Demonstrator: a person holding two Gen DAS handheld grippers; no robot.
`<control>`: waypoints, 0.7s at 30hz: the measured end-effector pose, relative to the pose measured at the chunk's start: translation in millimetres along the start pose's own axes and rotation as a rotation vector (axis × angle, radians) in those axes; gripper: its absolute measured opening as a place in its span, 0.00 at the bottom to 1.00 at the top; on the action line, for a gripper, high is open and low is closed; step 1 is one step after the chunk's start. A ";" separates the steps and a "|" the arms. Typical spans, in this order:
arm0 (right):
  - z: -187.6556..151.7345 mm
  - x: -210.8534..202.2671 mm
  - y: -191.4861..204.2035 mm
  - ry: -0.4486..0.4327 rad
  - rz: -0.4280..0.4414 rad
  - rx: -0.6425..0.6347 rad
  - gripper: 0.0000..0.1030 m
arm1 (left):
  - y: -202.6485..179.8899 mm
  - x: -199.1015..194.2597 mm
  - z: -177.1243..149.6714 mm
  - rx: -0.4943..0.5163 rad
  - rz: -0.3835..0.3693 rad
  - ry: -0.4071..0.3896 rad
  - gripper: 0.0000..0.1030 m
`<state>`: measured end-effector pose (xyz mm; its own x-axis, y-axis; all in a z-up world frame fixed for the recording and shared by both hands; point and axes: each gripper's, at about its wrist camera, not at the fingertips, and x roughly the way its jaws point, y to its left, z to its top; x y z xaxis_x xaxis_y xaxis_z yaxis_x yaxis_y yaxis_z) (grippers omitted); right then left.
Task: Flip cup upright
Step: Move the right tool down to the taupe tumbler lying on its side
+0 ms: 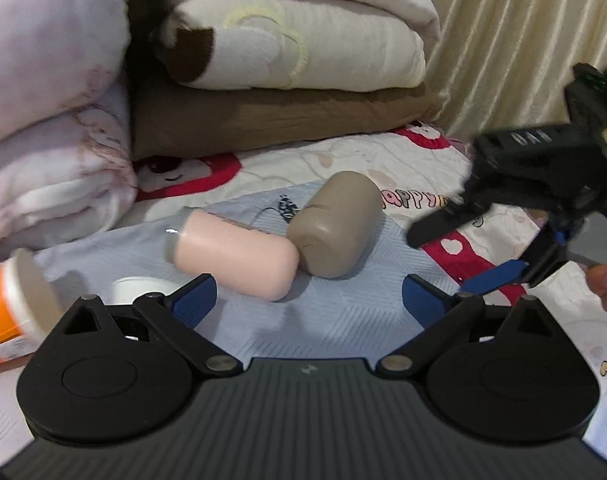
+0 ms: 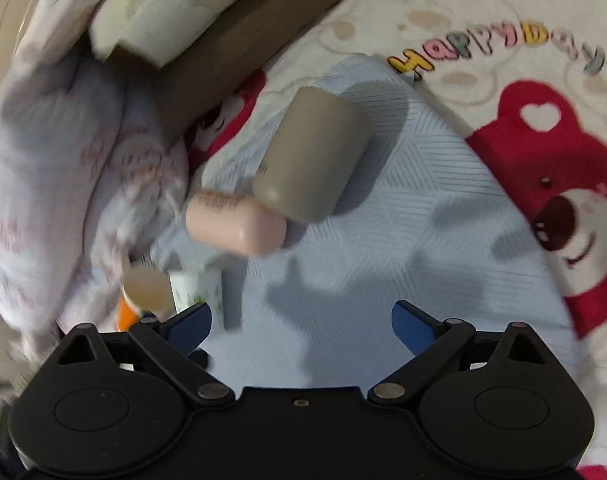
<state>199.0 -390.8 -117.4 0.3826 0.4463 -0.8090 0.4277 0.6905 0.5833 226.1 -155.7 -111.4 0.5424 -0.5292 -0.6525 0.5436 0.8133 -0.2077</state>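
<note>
A pink cup (image 1: 235, 256) and a taupe cup (image 1: 333, 224) lie on their sides on a light blue cloth (image 1: 343, 320), touching end to end. My left gripper (image 1: 309, 300) is open and empty, just short of the pink cup. In the right wrist view the pink cup (image 2: 233, 222) and the taupe cup (image 2: 311, 156) lie ahead of my open, empty right gripper (image 2: 301, 326), which hovers above the cloth (image 2: 383, 260). The right gripper (image 1: 475, 256) also shows in the left wrist view, to the right of the taupe cup.
An orange-and-white cup (image 1: 7, 308) lies on its side at the left, with a white cup (image 1: 141, 288) beside it. Folded quilts (image 1: 279, 40) and pillows (image 1: 43, 120) are stacked behind. A curtain (image 1: 523, 40) hangs at the back right. The bedsheet has red bear prints (image 2: 543, 184).
</note>
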 end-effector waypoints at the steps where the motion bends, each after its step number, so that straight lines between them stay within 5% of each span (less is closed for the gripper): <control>1: 6.2 4.9 -2.4 0.002 0.009 0.024 0.96 | -2.2 8.0 -1.0 0.017 -0.003 -0.007 0.96; 7: 33.3 28.0 -12.5 -0.011 0.077 0.148 0.91 | -11.7 35.2 -3.2 0.100 -0.009 -0.040 0.95; 21: 79.5 63.2 -26.1 -0.110 0.116 0.225 0.89 | -2.2 64.5 9.8 0.105 -0.048 0.004 0.94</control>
<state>277.1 -425.9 -178.0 0.5210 0.4417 -0.7304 0.5422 0.4896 0.6829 266.2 -194.0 -145.9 0.5111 -0.5660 -0.6469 0.6332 0.7569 -0.1618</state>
